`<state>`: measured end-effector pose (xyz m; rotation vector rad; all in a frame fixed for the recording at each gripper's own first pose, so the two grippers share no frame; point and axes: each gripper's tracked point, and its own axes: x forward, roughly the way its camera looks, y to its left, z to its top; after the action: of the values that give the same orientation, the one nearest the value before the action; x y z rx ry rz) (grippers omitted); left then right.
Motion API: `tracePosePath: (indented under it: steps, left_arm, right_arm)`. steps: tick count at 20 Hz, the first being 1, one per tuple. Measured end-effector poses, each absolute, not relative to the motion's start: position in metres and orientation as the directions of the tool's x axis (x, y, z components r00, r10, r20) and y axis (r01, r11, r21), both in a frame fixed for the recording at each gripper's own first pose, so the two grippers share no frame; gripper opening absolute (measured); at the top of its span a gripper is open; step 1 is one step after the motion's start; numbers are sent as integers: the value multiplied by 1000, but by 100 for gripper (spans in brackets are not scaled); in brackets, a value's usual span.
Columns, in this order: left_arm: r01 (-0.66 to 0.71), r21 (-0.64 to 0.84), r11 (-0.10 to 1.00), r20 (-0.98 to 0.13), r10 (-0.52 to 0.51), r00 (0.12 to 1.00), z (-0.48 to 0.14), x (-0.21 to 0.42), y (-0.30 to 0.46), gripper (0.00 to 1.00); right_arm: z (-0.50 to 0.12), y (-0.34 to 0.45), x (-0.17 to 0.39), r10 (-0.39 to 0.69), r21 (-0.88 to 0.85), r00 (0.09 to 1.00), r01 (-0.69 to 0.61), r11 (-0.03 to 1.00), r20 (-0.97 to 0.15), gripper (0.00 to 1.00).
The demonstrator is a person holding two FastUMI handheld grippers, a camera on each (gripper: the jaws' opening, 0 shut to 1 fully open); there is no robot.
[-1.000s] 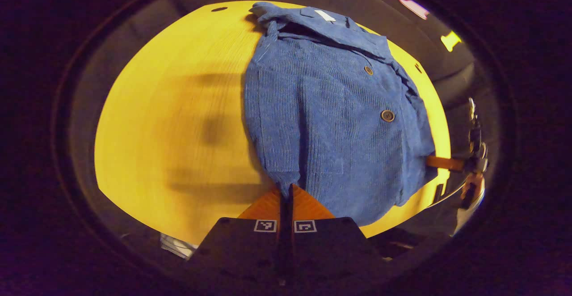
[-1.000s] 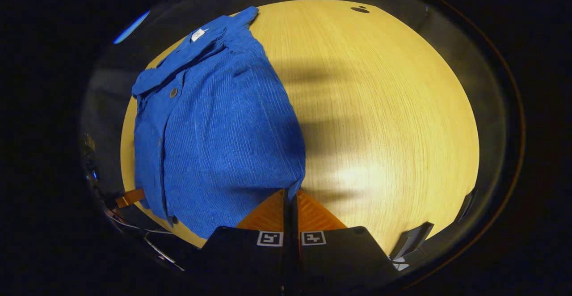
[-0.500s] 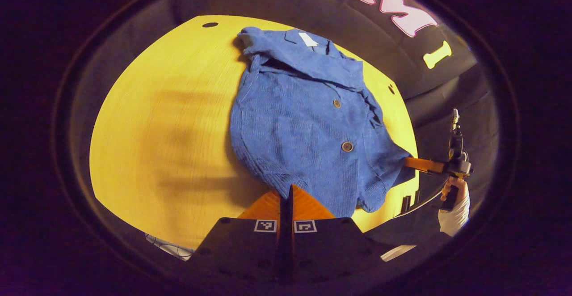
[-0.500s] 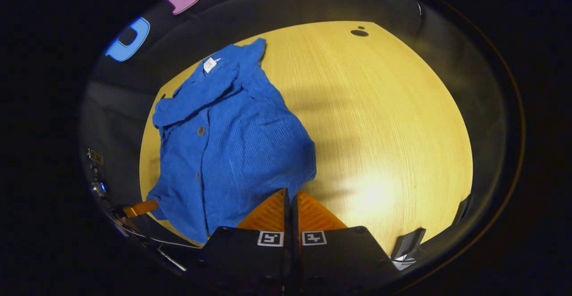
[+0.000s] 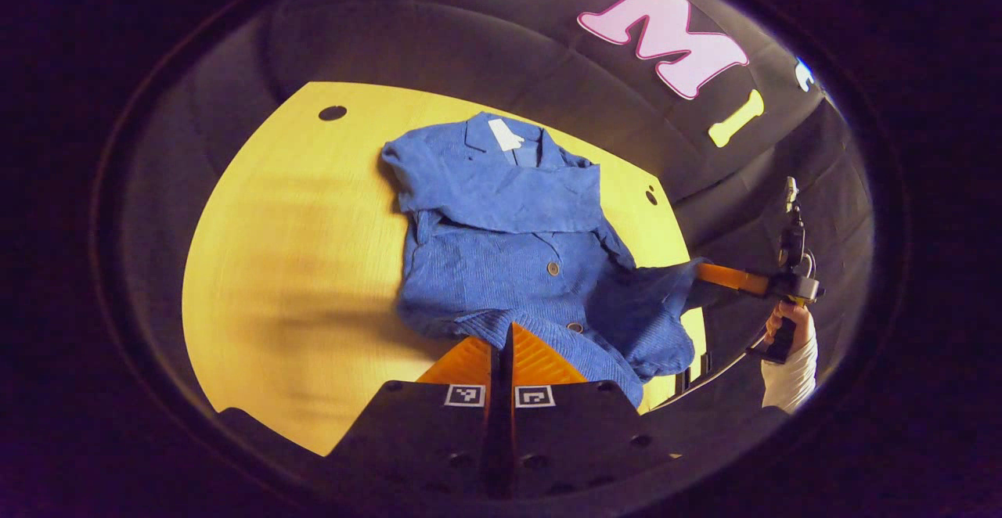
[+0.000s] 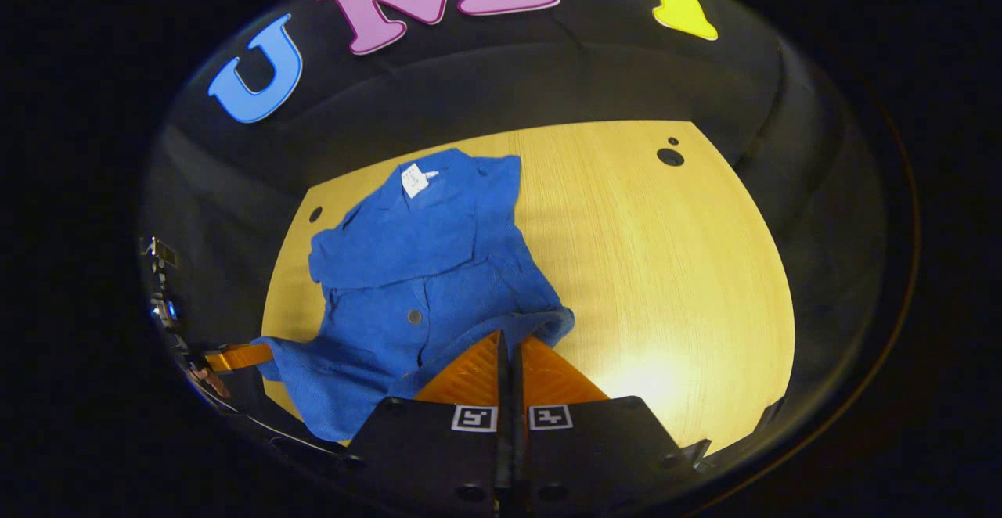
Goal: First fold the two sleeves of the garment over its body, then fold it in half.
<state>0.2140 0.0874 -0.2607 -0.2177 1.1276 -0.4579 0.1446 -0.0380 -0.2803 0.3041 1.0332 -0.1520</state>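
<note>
A blue corduroy jacket (image 5: 501, 213) lies on the yellow wooden table (image 5: 297, 252), collar and white label at the far end, its sleeves laid over the body. In the left gripper view my left gripper (image 5: 505, 332) is shut on the near hem corner, which is raised off the table. My right gripper (image 5: 702, 271) holds the other hem corner at the right, with a hand (image 5: 785, 322) behind it. In the right gripper view my right gripper (image 6: 510, 338) is shut on the jacket (image 6: 423, 260) hem, and the left gripper (image 6: 266, 352) grips the hem at far left.
The table (image 6: 665, 267) has bare wood on either side of the jacket. Small round holes (image 5: 332, 113) (image 6: 670, 156) sit near its far corners. The black booth wall stands right behind the table's far edge.
Both grippers have lifted the hem off the table and carried it up and toward the collar. The lower half of the jacket now hangs slack between them.
</note>
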Motion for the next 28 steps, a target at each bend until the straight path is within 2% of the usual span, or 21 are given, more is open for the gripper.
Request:
tracePosePath:
  steps: [4, 9, 11, 12, 16, 23, 26, 28]
  left_arm:
    - [242, -421, 874, -801, -483, 353, -235, 241, 95, 0]
    - [159, -471, 868, -808, -496, 317, -224, 285, 103, 0]
    - [93, -502, 860, -804, -504, 315, -223, 311, 105, 0]
    - [54, -513, 857, -804, -501, 320, -224, 325, 107, 0]
    - [-35, -450, 892, -845, -412, 341, -247, 381, 121, 0]
    - [30, -286, 958, -897, -278, 343, -293, 460, 106, 0]
    - [36, -249, 968, -893, -243, 379, -305, 481, 105, 0]
    - [19, -276, 961, -877, -260, 405, -308, 493, 97, 0]
  right_arm:
    - [-245, -31, 188, -2, 172, 561, 257, 951, -828, 1]
    - [-232, -47, 259, -3, 158, 558, 239, 958, -830, 0]
    - [-244, -69, 288, -35, 94, 533, 214, 972, -846, 0]
    - [-251, -68, 304, -18, 107, 525, 208, 972, -851, 0]
    - [-276, -71, 367, 28, 133, 531, 161, 978, -847, 1]
    - [-355, -67, 427, 44, 82, 506, 53, 995, -862, 1]
    - [-374, -70, 439, 40, 76, 510, 51, 996, -860, 0]
    - [-382, -71, 447, 43, 85, 517, 58, 995, -855, 0]
